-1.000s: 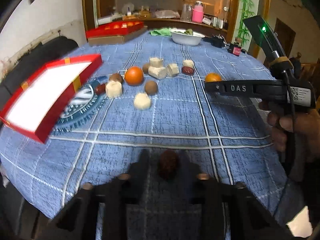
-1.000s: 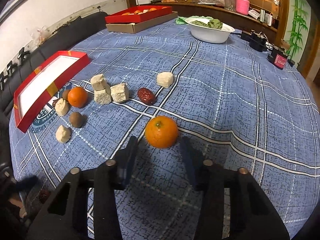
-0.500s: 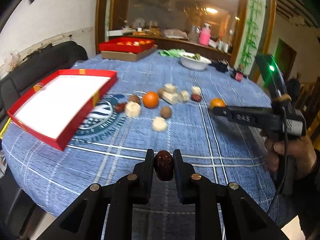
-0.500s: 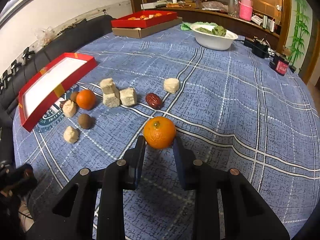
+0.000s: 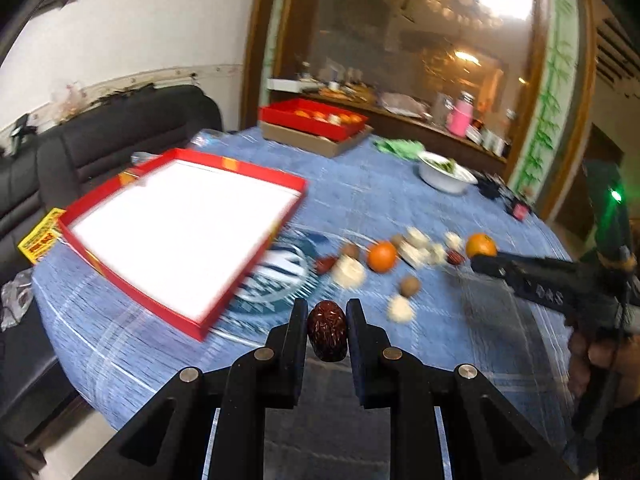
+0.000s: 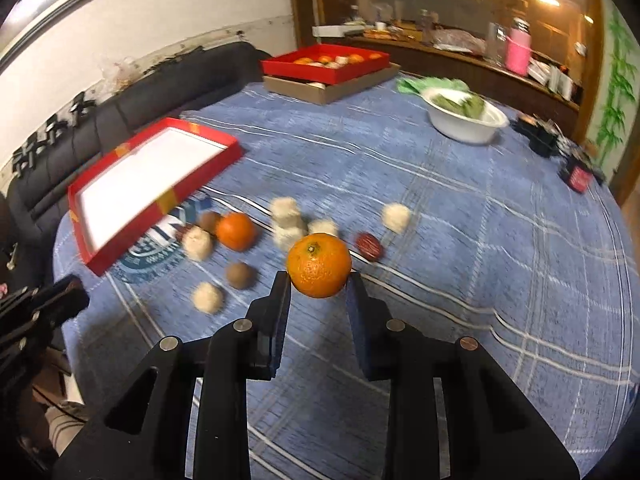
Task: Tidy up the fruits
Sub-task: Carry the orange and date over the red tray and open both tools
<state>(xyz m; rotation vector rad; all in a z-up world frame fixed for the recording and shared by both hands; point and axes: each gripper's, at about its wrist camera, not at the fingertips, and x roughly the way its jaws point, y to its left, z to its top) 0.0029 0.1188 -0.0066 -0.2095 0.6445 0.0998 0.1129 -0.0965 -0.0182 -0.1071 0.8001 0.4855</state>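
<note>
Above the blue-clothed worktop (image 6: 440,184), left gripper (image 5: 327,320) fingers are clamping a date (image 5: 327,336) and right gripper (image 6: 318,284) fingers an orange (image 6: 319,265), both likely heading next for the red tray (image 5: 132,276).

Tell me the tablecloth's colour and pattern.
The tablecloth is blue with white crossing lines, clearest in the right wrist view.

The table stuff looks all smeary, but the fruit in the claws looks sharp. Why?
Left wrist view: the red date between the fingers is crisp, while the red tray streaks with motion blur. Right wrist view: the held orange is sharp; the white pieces behind smear.
</note>
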